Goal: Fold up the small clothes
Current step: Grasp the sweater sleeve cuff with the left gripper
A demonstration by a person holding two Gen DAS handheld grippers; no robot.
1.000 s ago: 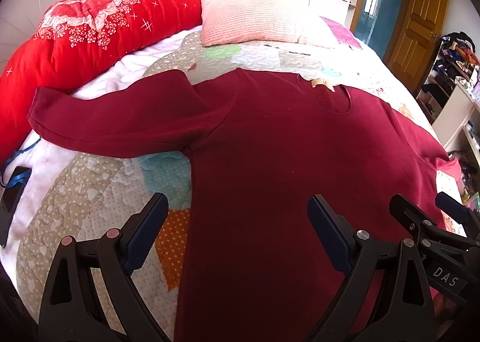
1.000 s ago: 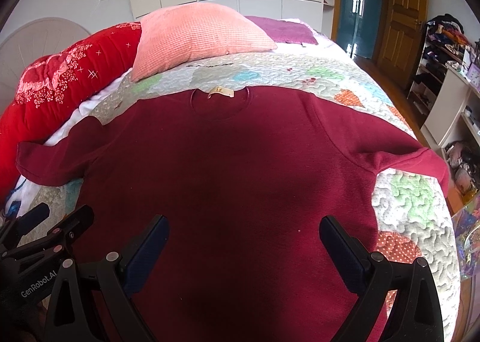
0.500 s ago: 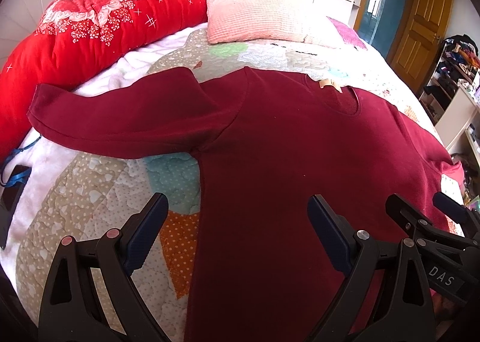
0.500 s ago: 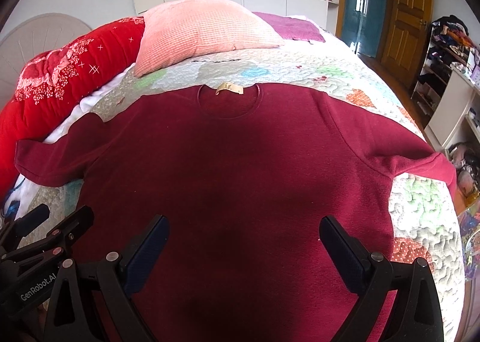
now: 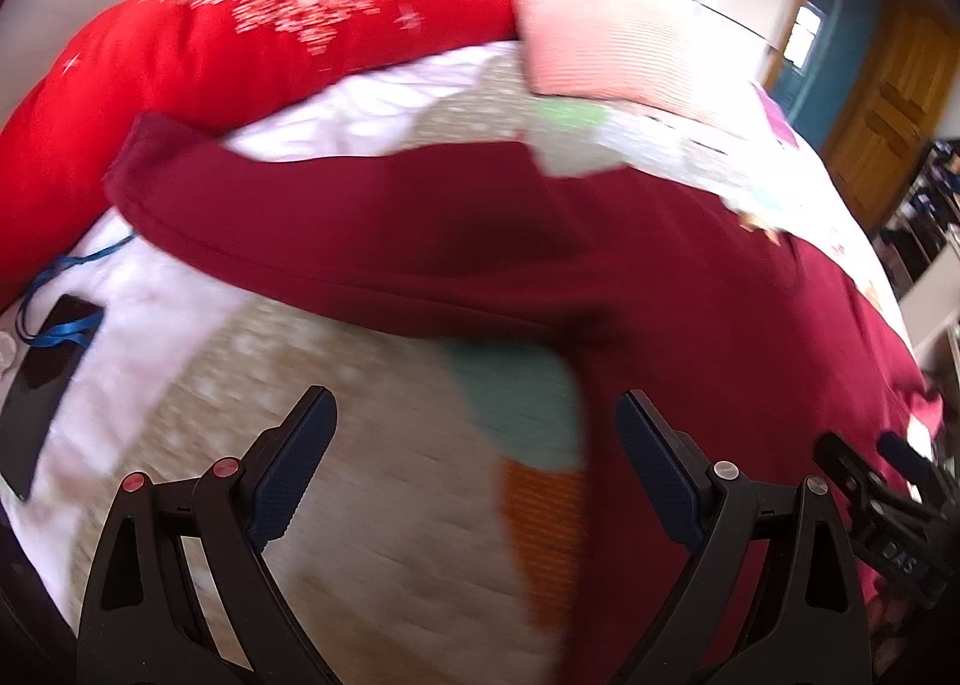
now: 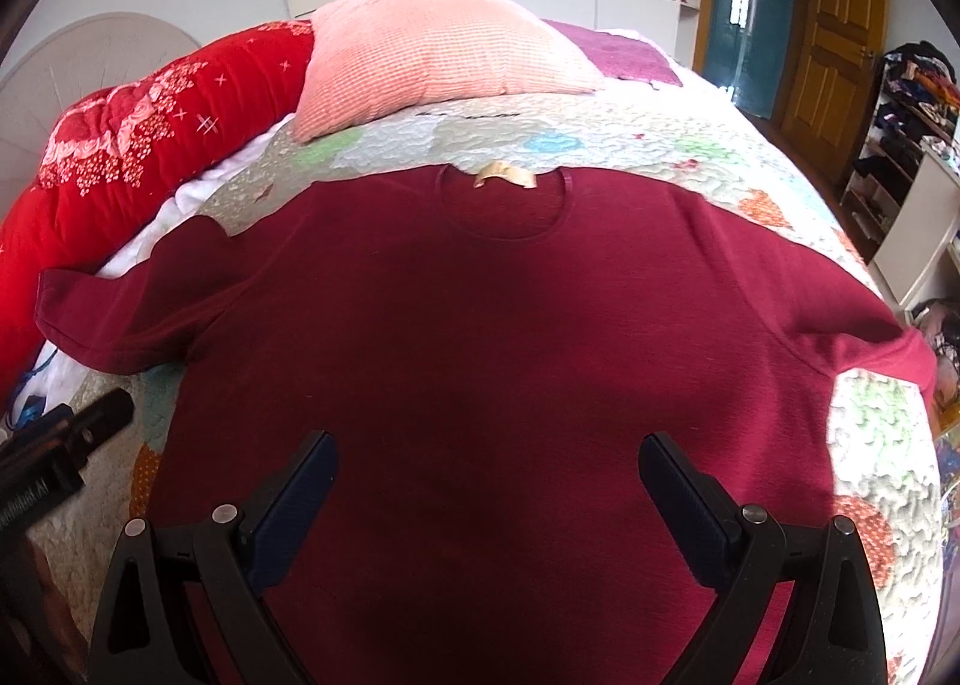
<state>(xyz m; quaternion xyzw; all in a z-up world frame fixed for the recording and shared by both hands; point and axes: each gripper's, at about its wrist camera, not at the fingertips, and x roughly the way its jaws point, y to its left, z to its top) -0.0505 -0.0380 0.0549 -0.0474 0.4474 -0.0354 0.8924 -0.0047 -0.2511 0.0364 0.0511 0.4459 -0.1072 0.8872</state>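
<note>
Sweater under right jaws, beside left

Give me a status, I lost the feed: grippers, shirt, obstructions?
Left gripper open, empty. Right gripper open, empty, over maroon shirt. Shirt flat, sleeves spread, unfolded. Phone beside left sleeve, not on it.

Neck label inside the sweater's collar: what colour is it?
Beige, on the dark red sweater; the small cloth neck label shows best in the right wrist view.
</note>
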